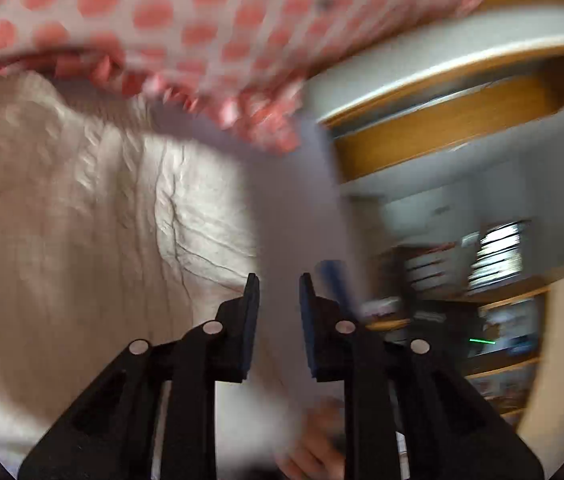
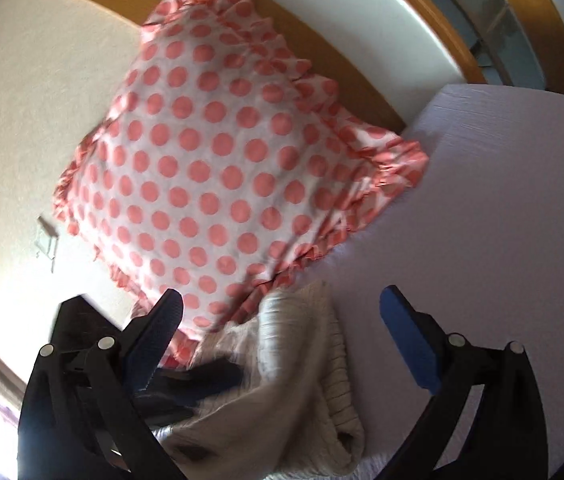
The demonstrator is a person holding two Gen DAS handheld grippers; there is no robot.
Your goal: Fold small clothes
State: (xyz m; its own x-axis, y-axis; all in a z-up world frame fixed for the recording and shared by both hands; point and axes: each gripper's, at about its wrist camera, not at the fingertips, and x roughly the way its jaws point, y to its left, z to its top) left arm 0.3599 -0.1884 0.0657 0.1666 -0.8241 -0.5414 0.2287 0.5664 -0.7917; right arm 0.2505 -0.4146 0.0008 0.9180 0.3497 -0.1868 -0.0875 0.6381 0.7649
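Observation:
A cream cable-knit sweater (image 1: 82, 200) lies on the pale lilac bed sheet (image 1: 294, 208) and fills the left half of the left wrist view. My left gripper (image 1: 279, 280) is open and empty, its fingertips over the sheet just right of the sweater's edge. In the right wrist view the sweater (image 2: 294, 380) lies bunched below my right gripper (image 2: 282, 300), which is open wide and empty above it. The other gripper's dark body (image 2: 186, 384) shows over the sweater there.
A white pillow with coral polka dots and a frill (image 2: 218, 168) lies just beyond the sweater, also in the left wrist view (image 1: 210, 20). A wooden bed frame (image 2: 322, 52) and wall stand behind it. Shelves (image 1: 482, 300) stand past the bed edge. The view is blurred.

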